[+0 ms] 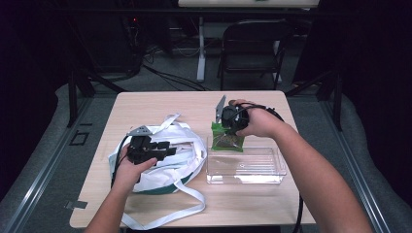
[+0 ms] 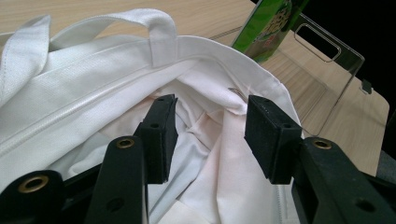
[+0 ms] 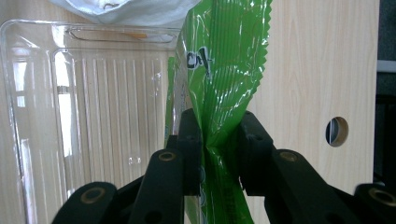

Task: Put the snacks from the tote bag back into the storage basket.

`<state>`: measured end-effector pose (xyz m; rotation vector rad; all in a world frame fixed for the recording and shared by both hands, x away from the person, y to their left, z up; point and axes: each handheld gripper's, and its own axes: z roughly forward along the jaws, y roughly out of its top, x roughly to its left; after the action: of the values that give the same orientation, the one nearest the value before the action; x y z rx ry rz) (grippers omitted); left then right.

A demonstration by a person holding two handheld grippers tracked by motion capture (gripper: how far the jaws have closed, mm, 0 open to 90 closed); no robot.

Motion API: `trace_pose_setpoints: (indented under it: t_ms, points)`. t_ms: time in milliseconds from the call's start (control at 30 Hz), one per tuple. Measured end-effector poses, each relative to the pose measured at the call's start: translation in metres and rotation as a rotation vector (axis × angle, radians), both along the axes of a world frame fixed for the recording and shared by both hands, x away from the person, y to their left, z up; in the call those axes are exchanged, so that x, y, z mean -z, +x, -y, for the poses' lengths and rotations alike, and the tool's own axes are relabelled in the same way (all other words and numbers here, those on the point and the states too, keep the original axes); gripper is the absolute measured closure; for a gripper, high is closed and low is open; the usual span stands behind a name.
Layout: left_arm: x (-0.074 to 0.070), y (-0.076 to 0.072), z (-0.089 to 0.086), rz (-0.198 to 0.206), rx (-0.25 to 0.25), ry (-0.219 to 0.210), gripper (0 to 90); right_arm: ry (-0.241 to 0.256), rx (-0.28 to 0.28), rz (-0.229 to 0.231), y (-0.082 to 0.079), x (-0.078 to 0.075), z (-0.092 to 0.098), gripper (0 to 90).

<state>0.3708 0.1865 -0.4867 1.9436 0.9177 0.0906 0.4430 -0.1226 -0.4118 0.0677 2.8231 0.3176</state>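
Observation:
A white cloth tote bag (image 1: 170, 155) with long straps lies at the table's left. My left gripper (image 1: 160, 148) hovers over its mouth, open, its jaws apart above the white lining (image 2: 205, 140). A green snack packet (image 1: 227, 138) hangs at the far rim of a clear plastic bin (image 1: 245, 167). My right gripper (image 1: 228, 121) is shut on the green snack packet (image 3: 224, 79), pinching its crinkled top between both pads, with the clear bin (image 3: 93, 107) to the left of it in the right gripper view. The packet (image 2: 268, 25) also shows at the top of the left gripper view.
The wooden table (image 1: 150, 104) has bare wood at the back and front right. A bag strap (image 1: 165, 218) trails toward the front edge. A round cable hole (image 3: 337, 131) sits in the tabletop. A dark folding chair (image 1: 252, 43) stands behind the table.

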Motion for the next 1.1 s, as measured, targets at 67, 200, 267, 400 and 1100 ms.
trace_pose_setpoints:
  t_ms: [67,200,267,400,1100]
  points:
    - [0.000,0.000,0.000,0.001,0.003,0.005,53.5,0.004,-0.002,0.001,0.001,0.003,-0.001,73.7]
    - [0.000,-0.001,-0.001,0.001,0.000,-0.005,53.5,-0.006,-0.004,0.016,0.003,0.007,-0.003,73.7]
    - [0.000,-0.001,-0.001,0.001,0.002,-0.006,53.5,-0.008,-0.008,0.027,0.004,0.008,-0.004,73.7]
    - [-0.001,-0.001,-0.003,0.002,0.000,-0.007,53.5,-0.006,-0.015,0.040,0.006,0.010,-0.007,73.7]
    - [0.001,-0.001,-0.006,0.001,-0.009,-0.013,54.2,-0.014,-0.038,0.067,0.008,0.029,-0.014,73.8]
